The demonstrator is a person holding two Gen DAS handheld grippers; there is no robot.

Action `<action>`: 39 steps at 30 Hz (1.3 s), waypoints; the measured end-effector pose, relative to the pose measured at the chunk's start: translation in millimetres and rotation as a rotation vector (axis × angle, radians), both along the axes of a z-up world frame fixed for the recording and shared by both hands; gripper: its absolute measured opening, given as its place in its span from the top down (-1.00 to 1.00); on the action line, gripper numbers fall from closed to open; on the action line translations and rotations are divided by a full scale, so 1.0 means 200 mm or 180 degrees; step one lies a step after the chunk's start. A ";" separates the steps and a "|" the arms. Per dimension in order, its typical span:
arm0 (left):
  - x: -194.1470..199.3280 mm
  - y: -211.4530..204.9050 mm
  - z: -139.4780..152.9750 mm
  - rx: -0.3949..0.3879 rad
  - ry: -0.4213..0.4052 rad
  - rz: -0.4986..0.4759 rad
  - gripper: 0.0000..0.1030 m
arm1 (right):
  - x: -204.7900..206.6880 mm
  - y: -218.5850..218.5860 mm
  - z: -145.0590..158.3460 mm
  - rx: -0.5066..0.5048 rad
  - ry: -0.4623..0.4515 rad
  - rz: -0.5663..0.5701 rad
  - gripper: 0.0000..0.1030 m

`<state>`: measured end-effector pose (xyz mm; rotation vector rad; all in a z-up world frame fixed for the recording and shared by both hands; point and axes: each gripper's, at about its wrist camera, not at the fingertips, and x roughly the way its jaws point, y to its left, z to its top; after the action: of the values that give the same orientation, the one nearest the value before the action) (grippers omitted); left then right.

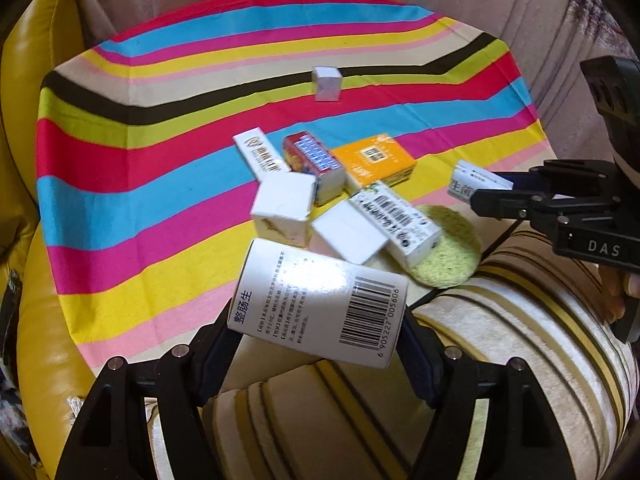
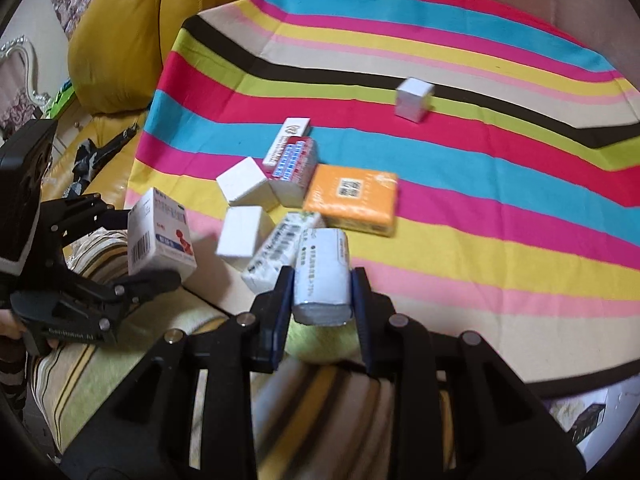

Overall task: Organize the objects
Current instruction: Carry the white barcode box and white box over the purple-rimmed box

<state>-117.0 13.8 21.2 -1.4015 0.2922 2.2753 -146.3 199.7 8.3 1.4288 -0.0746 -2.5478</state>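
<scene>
Our left gripper (image 1: pixel 316 320) holds a big white cardboard box with a barcode (image 1: pixel 320 300). Our right gripper (image 2: pixel 322 288) squeezes a small white paper box (image 2: pixel 322 276) above the striped cloth (image 2: pixel 480 200).

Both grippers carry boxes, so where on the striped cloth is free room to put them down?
Free: the striped cloth right of the orange box, and the far stripes around the lone white cube. Crowded: the box cluster from the orange box to the green pad.

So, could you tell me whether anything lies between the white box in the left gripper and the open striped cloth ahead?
Yes: the cluster of small boxes lies directly ahead of the white barcoded box; the cloth to its left is bare.
</scene>
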 end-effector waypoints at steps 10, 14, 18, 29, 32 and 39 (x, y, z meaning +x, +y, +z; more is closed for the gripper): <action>0.03 0.22 0.06 -0.0032 0.0047 -0.0270 -0.42 | 0.20 0.21 0.05 -0.0057 0.0100 -0.0269 0.36; 0.05 0.36 0.09 -0.0023 0.0061 -0.0419 -0.42 | 0.27 0.32 0.07 -0.0108 0.0130 -0.0407 0.36; 0.08 0.52 0.11 -0.0012 0.0072 -0.0604 -0.42 | 0.37 0.43 0.07 -0.0133 0.0141 -0.0558 0.36; 0.17 0.95 0.15 -0.0075 0.0087 -0.1075 -0.42 | 0.66 0.87 0.00 -0.0143 0.0080 -0.1142 0.36; 0.19 1.11 0.14 -0.0115 0.0069 -0.1229 -0.42 | 0.72 0.95 -0.01 -0.0117 0.0072 -0.1256 0.36; 0.27 1.44 0.09 -0.0184 0.0001 -0.1592 -0.42 | 0.92 1.24 -0.09 0.0023 0.0001 -0.1728 0.36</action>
<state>-62.7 301.2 38.3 -1.1904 0.6352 1.8664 38.4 447.3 -10.2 1.5826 -0.5197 -2.9634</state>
